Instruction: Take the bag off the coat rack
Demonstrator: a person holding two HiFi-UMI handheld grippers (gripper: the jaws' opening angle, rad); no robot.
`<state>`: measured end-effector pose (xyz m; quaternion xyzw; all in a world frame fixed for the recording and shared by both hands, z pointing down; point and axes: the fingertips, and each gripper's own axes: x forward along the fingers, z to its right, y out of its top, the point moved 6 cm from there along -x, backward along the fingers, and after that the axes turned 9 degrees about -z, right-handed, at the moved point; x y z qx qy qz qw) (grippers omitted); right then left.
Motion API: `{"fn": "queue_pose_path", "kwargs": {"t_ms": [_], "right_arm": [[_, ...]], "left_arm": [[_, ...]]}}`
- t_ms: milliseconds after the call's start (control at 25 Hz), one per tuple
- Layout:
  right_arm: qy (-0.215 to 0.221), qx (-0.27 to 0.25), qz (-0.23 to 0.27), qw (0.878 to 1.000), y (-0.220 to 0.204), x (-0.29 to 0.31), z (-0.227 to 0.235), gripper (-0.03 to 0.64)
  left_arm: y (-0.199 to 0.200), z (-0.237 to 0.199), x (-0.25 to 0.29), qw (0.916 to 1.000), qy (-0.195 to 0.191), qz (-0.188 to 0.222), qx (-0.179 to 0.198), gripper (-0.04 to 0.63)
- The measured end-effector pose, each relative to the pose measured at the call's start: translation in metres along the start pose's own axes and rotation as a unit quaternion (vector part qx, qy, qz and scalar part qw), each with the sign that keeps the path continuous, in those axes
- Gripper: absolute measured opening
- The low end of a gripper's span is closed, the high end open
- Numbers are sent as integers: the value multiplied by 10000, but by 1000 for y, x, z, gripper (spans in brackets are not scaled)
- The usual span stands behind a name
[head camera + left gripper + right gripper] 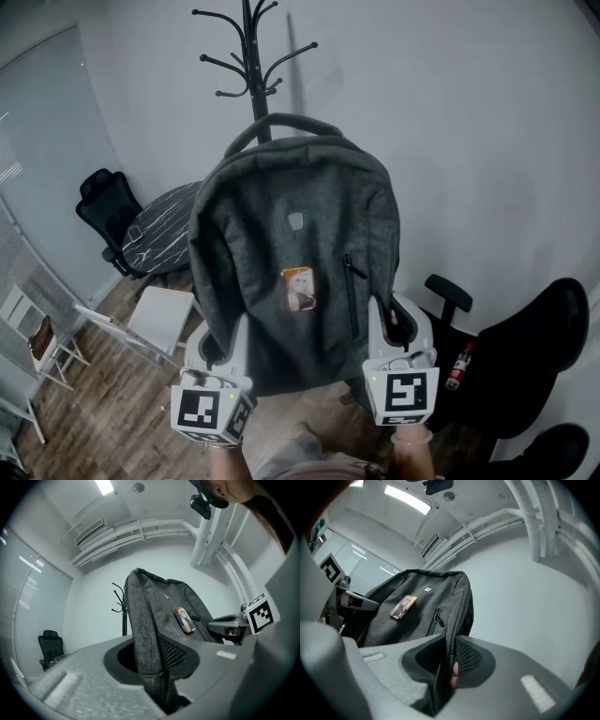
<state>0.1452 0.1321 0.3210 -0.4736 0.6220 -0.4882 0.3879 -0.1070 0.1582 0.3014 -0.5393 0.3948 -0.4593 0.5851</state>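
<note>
Grey bag [291, 244] held upright by both grippers, in front of the coat rack [248, 47].
The left gripper [217, 349] had its jaws nearly closed, clamping the bag's lower left edge. The right gripper [397, 330] pinched the lower right edge the same way. The bag's top handle sat below the rack's hooks; contact with the pole could not be determined.
</note>
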Motion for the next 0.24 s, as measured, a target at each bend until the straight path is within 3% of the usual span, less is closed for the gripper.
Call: {"fn": "queue_pose_path", "kwargs": {"t_ms": [240], "right_arm": [[-10,70,5,10000,-2,8,4,64]], "left_arm": [[2,0,9,10000,-5,5,60,87]]}}
